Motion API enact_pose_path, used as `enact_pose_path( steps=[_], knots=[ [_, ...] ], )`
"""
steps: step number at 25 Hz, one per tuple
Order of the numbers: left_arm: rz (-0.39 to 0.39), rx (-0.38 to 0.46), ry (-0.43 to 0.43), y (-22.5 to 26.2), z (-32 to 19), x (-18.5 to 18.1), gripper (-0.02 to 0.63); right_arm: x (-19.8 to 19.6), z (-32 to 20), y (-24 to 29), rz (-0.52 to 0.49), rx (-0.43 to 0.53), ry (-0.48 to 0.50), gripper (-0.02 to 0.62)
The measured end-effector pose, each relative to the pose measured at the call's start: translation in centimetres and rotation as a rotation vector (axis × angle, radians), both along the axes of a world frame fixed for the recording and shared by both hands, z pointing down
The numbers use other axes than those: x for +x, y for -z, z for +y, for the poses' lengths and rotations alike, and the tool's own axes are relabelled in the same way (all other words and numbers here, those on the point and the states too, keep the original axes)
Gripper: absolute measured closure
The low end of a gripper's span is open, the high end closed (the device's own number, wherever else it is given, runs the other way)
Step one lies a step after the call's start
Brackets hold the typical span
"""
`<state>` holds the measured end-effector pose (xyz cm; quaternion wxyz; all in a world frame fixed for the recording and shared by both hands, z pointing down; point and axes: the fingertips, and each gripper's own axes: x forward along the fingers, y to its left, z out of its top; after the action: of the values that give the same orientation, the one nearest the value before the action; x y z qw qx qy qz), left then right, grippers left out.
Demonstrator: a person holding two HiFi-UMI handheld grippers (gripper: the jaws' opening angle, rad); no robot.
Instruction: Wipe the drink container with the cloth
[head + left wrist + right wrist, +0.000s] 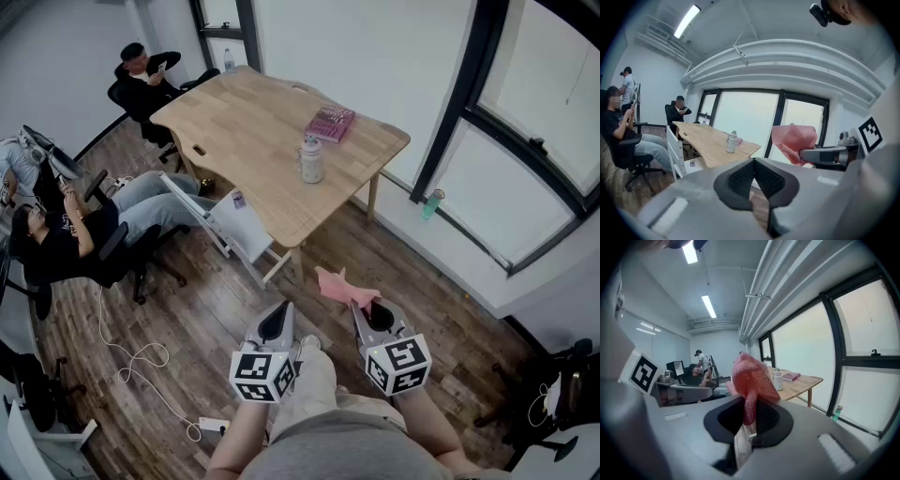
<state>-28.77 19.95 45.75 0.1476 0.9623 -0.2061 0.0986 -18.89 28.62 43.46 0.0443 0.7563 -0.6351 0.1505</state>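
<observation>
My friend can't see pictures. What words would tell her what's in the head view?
From above, a person holds two grippers over a wooden floor: the right gripper is shut on a pink cloth, the left gripper is shut and empty. Ahead, a wooden table carries a drink container and a pink book; people sit at the left.

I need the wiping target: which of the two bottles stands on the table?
The pale drink container, beside the pink book; the green bottle stands by the window.
</observation>
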Motion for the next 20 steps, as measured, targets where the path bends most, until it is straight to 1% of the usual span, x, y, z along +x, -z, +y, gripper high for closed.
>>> enact_pose_path(
  steps=[5, 10, 13, 17, 20],
  knots=[
    [0.019, 0.007, 0.008, 0.6, 1.3, 0.2, 0.604, -0.5, 1.3, 0.2, 0.014, -0.003, 0.021, 0.569],
    [0.019, 0.027, 0.016, 1.2, 1.2, 1.0, 0.604, 0.2, 1.4, 0.5, 0.020, -0.004, 0.028, 0.569],
    [0.012, 0.032, 0.017, 1.1, 0.7, 1.4, 0.604, 0.7, 0.9, 0.5, 0.016, -0.002, 0.037, 0.569],
    [0.026, 0.029, 0.020, 0.9, -0.6, 2.5, 0.604, 1.3, -0.7, 0.4, -0.017, 0.027, 0.101, 0.568],
    [0.016, 0.025, 0.013, 0.3, -2.0, 3.7, 0.604, 1.9, -2.1, 0.2, -0.023, 0.026, 0.121, 0.565]
  ],
)
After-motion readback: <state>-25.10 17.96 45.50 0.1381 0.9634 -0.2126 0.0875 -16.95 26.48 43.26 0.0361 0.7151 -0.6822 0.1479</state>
